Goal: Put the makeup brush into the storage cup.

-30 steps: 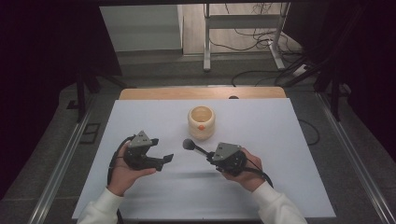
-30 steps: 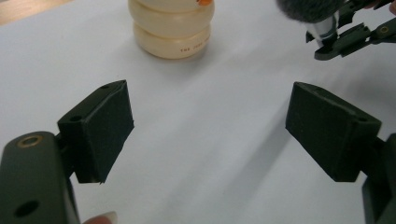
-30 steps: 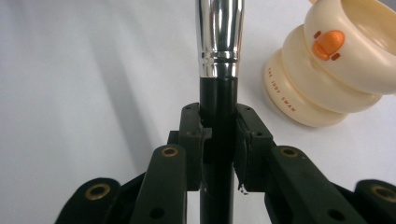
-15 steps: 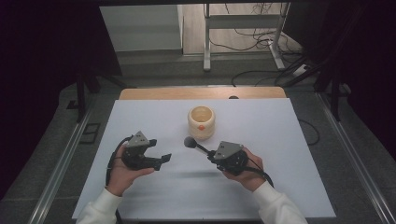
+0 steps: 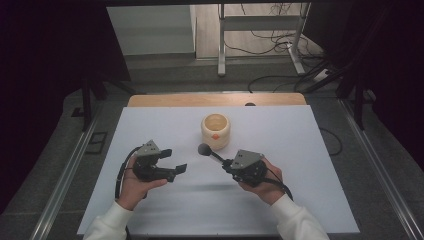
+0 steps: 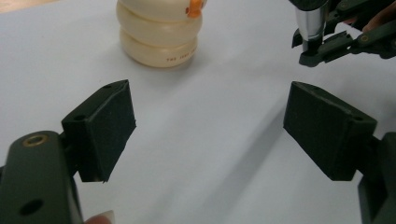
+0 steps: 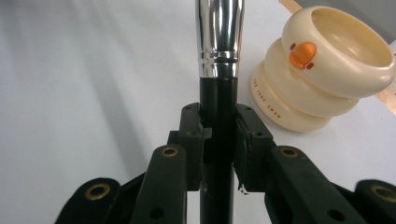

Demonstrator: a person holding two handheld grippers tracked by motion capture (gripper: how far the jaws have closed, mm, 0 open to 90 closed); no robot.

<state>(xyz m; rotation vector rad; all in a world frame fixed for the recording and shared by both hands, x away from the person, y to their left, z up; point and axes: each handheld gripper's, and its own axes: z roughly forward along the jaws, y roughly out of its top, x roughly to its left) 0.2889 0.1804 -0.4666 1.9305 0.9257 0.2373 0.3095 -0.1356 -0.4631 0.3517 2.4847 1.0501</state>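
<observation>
A makeup brush is held in the right gripper, the jaws clamped tight on its black handle. From the right gripper view the grip is plain: both pads press the handle from either side, just below the shiny metal collar. The brush is carried above the white table, just in front of the cream duck-faced cup, close to it but not touching.

The step in hand is judged to be the carry toward the cup, with the drop not yet made. The brush is pointed away from the person and to the left, its dark bristle head leading and its long axis lying low, running from the gripper up toward the cup's near side. For the next move, the handle would probably need to be tipped toward upright and lifted over the rim, so that one end can be lowered into the open mouth.

The left gripper is kept out of it, jaws spread wide and nothing between them, held over bare table to the left of the cup.
</observation>
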